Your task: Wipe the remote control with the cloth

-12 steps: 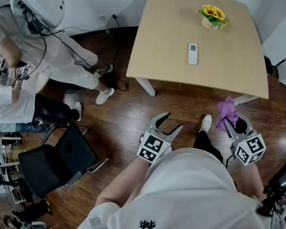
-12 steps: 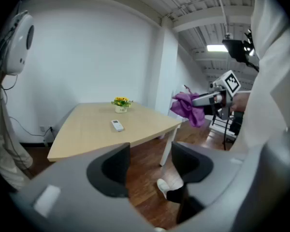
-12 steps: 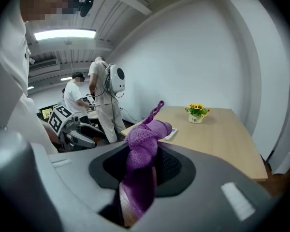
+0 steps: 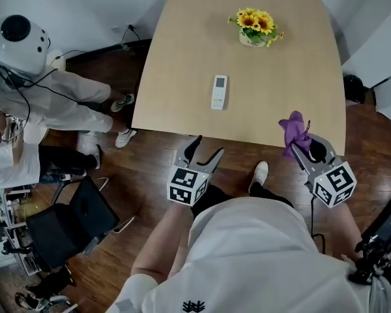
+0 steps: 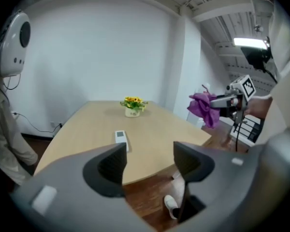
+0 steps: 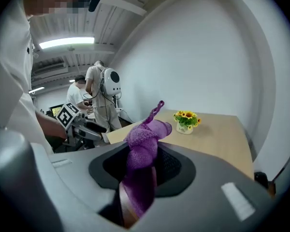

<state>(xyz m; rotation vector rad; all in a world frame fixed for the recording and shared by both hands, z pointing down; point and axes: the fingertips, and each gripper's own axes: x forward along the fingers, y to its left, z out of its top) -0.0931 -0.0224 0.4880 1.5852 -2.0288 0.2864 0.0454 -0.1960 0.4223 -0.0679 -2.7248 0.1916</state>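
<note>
The pale wooden table (image 4: pixel 182 103) fills the upper middle of my head view. I am standing off its near edge, with both grippers short of it over the dark wood floor (image 4: pixel 150 165). To my left a person in white with a round white helmet (image 4: pixel 16 41) stands near a black chair (image 4: pixel 72 223). The frame edge cuts off whatever else is on that side.

My left gripper (image 4: pixel 206 147) hangs just before the table edge, jaws spread and nothing between them. I judge it is empty so that it can steady the remote while the other side wipes. My right gripper (image 4: pixel 304 147) is clamped on the purple cloth (image 4: pixel 293 128), which bunches up above the jaws with a thin tail sticking out, a wad ready to rub with. The gripper body hides how much cloth hangs below the jaws.

A small pot of yellow flowers (image 4: pixel 254 26) sits at the far end of the table, well clear of the work. The remote control (image 4: pixel 219 91) lies flat near the middle of the table, a little toward my side, its length pointing away from me. It is untouched and well apart from both grippers. Its buttons are too small for me to read.
</note>
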